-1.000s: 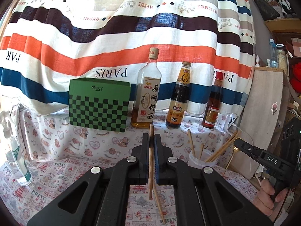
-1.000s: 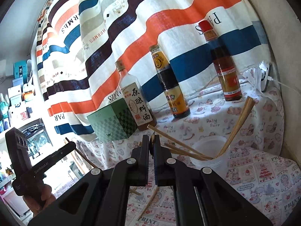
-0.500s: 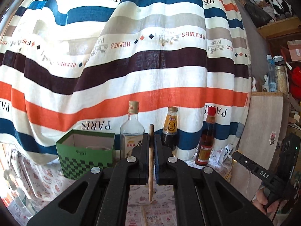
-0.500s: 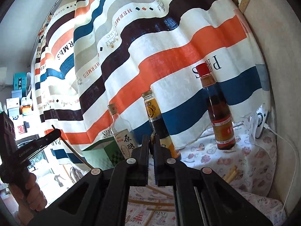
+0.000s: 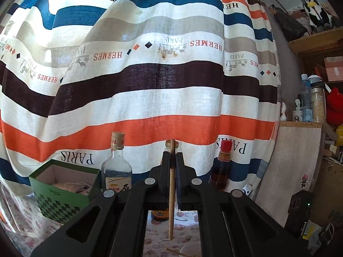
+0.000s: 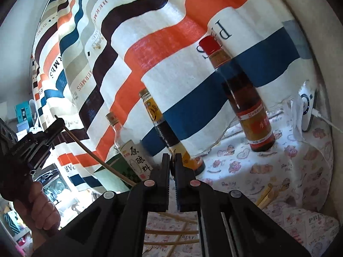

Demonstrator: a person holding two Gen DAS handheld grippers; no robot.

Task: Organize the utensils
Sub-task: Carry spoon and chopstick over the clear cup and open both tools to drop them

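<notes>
My left gripper point(image 5: 172, 157) is shut on a wooden chopstick point(image 5: 171, 203) that stands upright between its pads, its lower end hanging above the tablecloth. From the right wrist view the same left gripper point(image 6: 56, 126) appears at the left in a hand point(image 6: 40, 209), and the chopstick point(image 6: 96, 157) slants down to the right from it. My right gripper point(image 6: 173, 157) is shut with nothing visible between its fingers. Several loose chopsticks point(image 6: 171, 233) lie on the cloth below it. A few chopstick ends point(image 6: 265, 194) poke up at the lower right.
Three bottles stand against the striped curtain: a clear one point(image 5: 116, 171), a dark soy one point(image 6: 167, 132) and a red-capped one point(image 5: 221, 171). A green checkered box point(image 5: 62, 192) stands open at the left. A wooden board point(image 5: 289, 160) and cluttered shelves are on the right.
Both grippers have risen. The left one lifted the chopstick off the table; the cup with chopsticks has dropped below both views. The right gripper swung closer to the bottles.
</notes>
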